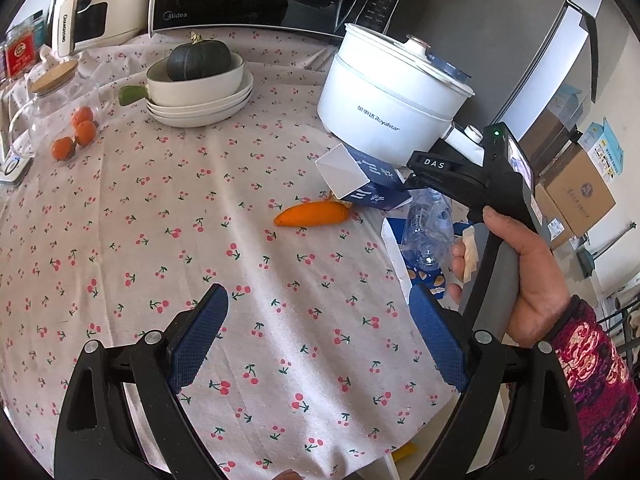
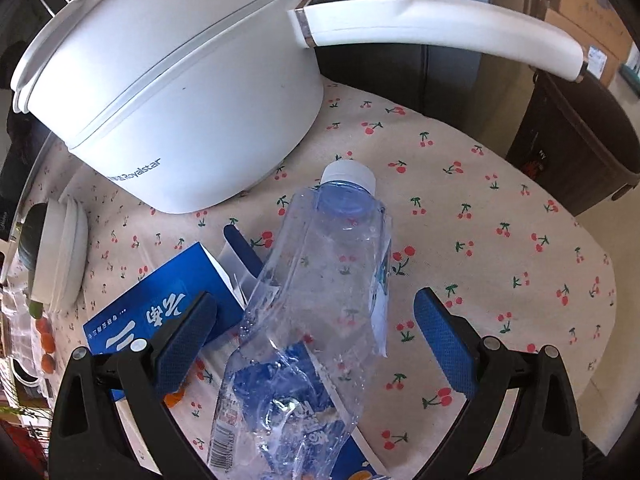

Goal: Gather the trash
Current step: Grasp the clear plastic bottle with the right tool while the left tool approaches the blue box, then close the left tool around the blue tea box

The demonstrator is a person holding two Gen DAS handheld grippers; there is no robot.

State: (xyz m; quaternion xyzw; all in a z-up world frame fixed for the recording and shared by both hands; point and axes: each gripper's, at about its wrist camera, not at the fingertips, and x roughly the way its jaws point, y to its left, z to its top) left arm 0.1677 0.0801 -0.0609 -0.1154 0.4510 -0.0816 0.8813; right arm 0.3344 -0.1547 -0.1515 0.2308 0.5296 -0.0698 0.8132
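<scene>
On the cherry-print tablecloth [image 2: 500, 208], at six o'clock from the white electric pot [image 2: 180, 112], the trash lies uncollected: a crushed clear plastic bottle [image 2: 320, 300] with its white cap toward twelve o'clock, resting across a blue carton [image 2: 160, 308] and a second blue printed pack [image 2: 280, 392] beneath it. Right gripper [image 2: 316, 320] stands wide, jaws straddling the bottle's body, pads apart from it on both sides — no grip yet. Left gripper [image 1: 320, 332] also wide, empty, over bare cloth, with a carrot [image 1: 312, 214] at twelve o'clock from it and the trash pile off at two o'clock. A dark bin [image 2: 576, 152] sits off the table at two o'clock in the right wrist view, probably the destination. Judgement: task at an early stage; first pickup being lined up, nothing seen binned, bottle and cartons all left to go.
</scene>
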